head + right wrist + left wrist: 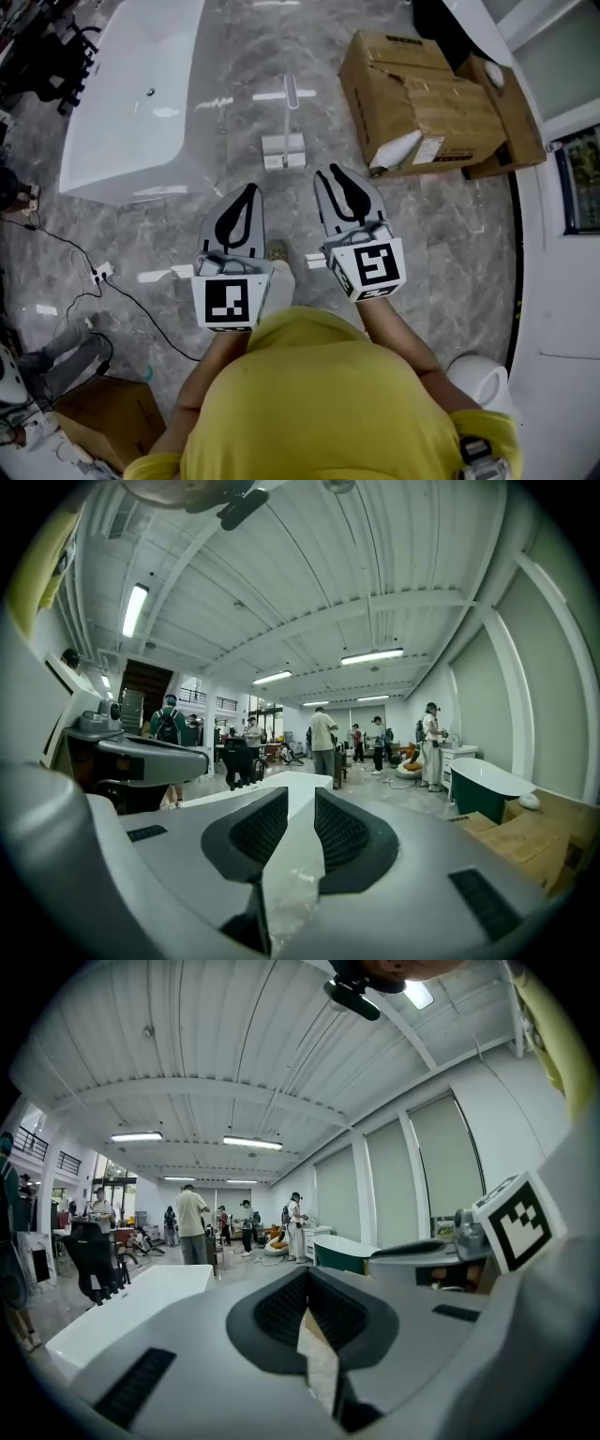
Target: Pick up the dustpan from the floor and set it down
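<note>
Grey veined marble floor, glossy, with everything below standing on it. Item: white dustpan, long-handled, on the floor between a white bathtub and a heap of large cardboard boxes; it lies ahead of both claws, well apart from them and untouched. Item: left claw, held out low in front of a person in a yellow shirt; its jaws meet at the tips, with nothing caught between them. Item: right claw, just beside the left one and reaching slightly further forward; its jaws stand narrowly apart, and the slim gap shows only the floor beyond, nothing gripped. Item: smaller cardboard box on the floor behind the person's left elbow. Item: several people standing far down the hall, seen past the right claw in its own view
</note>
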Available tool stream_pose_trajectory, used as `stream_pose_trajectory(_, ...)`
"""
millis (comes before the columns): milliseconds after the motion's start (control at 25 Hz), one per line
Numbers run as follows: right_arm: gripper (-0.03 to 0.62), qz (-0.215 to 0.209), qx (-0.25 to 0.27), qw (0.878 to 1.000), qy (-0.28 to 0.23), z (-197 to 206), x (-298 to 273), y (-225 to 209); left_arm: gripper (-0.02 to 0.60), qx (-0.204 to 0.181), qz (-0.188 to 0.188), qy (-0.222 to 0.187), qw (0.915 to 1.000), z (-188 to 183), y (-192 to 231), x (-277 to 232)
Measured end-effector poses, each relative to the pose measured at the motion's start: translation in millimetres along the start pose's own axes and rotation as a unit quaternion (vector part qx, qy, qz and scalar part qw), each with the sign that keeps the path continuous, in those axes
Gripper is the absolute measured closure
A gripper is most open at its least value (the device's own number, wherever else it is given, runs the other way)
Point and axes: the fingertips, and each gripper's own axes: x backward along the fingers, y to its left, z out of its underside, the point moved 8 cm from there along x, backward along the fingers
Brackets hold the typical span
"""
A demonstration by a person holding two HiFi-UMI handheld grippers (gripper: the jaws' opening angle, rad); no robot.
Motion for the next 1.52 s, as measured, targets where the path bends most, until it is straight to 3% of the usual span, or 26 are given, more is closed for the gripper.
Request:
stream_pose_trajectory(320, 0.480, 0.017, -0.003, 1.000, 0.023, 5, -78, -20, 0.578, 0.004, 0.021, 0.005, 0.9998, 3, 54, -67)
stream_pose_trajectory(560, 0.428, 0.027, -0.017, 0.999, 0.037, 7, -107, -30, 0.578, 0.016, 0.032, 0.008, 0.9993, 7, 76, -94)
stream_pose_trajectory(1000, 0.370, 0.021, -0.053, 0.995, 0.085, 25, -142, -56, 0.578, 0.027, 0.051, 0.014, 0.9982, 12, 84, -126)
stream_pose_trajectory(1520, 0.338, -0.016, -0.063, 0.985, 0.162, 69, -243, -111, 0.578, 0.031, 0.046, 0.037, 0.9978, 15, 109, -220)
